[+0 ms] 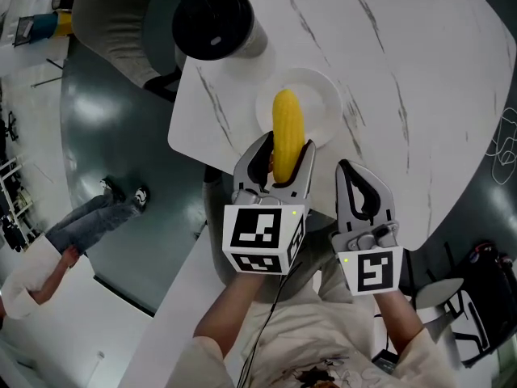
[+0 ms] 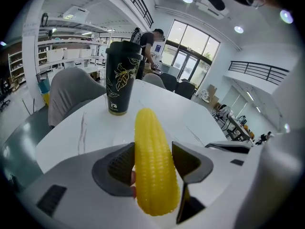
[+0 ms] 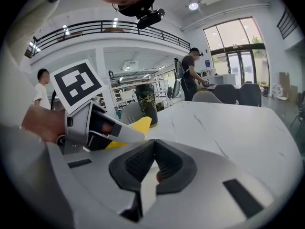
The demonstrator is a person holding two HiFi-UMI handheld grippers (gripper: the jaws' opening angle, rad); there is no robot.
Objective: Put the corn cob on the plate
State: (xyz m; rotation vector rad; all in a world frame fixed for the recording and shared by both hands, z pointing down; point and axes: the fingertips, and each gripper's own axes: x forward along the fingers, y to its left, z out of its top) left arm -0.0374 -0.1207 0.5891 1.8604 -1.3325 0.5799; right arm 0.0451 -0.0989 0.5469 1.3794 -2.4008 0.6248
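Observation:
A yellow corn cob (image 1: 287, 128) is clamped lengthwise between the fingers of my left gripper (image 1: 284, 147), which is shut on its lower half. Its tip reaches over the near part of a white plate (image 1: 321, 103) on the white marble table (image 1: 404, 71). Whether the cob touches the plate I cannot tell. In the left gripper view the corn cob (image 2: 151, 161) fills the gap between the dark pads. My right gripper (image 1: 347, 170) hovers just right of the left one, shut and holding nothing; its pads (image 3: 167, 165) meet. The cob's tip (image 3: 138, 124) shows there too.
A tall black lidded cup (image 1: 213, 21) stands at the table's far left corner, beyond the plate. A grey chair (image 1: 113, 14) sits behind it. A person (image 1: 77, 233) stands on the floor at left; others (image 3: 190, 75) stand further back.

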